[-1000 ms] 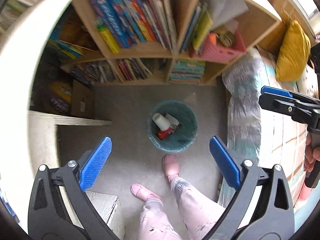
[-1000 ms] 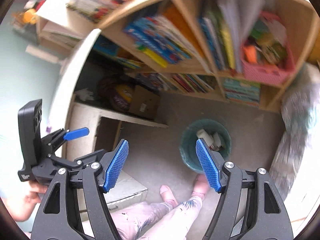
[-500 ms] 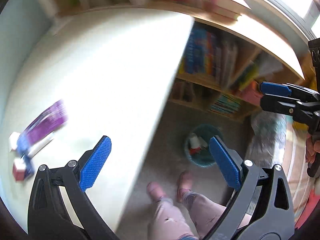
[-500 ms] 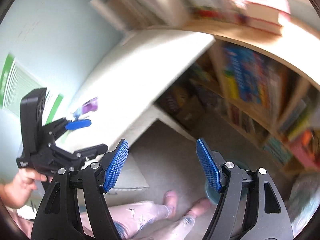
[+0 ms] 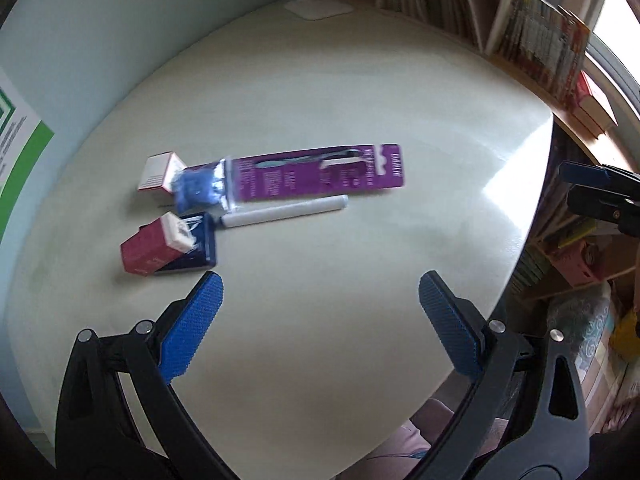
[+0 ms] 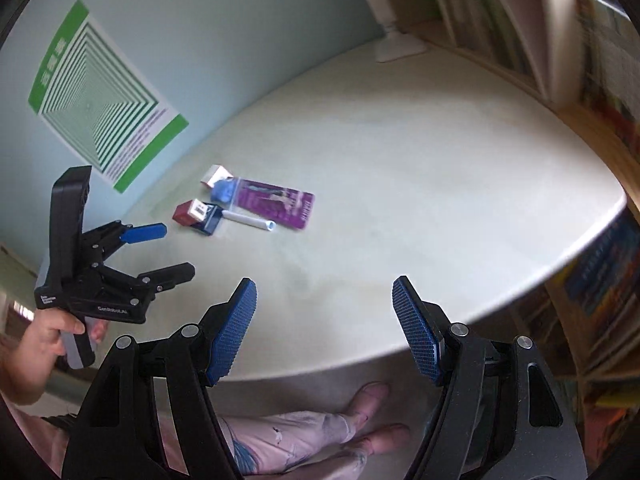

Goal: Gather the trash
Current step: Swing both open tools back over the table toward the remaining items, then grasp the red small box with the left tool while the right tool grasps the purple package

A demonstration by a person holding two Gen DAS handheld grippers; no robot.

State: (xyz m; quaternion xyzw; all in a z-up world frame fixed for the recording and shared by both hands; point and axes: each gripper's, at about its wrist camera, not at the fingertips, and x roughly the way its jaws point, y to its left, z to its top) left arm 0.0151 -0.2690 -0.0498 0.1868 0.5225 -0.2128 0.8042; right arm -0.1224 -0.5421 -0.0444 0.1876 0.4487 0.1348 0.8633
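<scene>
Several pieces of trash lie together on the pale round table (image 5: 360,80): a purple package (image 5: 320,174), a white tube (image 5: 284,212), a red and dark blue carton (image 5: 164,246), a small white box (image 5: 158,172) and a crumpled blue wrapper (image 5: 198,188). My left gripper (image 5: 320,320) is open and empty, hovering just in front of the carton. My right gripper (image 6: 324,328) is open and empty over the table's near edge; the trash pile (image 6: 248,204) is farther left. The left gripper also shows in the right wrist view (image 6: 160,252).
A bookshelf (image 5: 552,40) full of books curves along the right behind the table. A green and white poster (image 6: 100,92) hangs on the light blue wall. A white lamp base (image 6: 396,48) stands at the table's far side. My legs and feet (image 6: 360,420) show below the table edge.
Both grippers swung up and left from the floor bin to the tabletop. The bin has left view and the trash on the table now lies ahead. Both jaws stayed open.
</scene>
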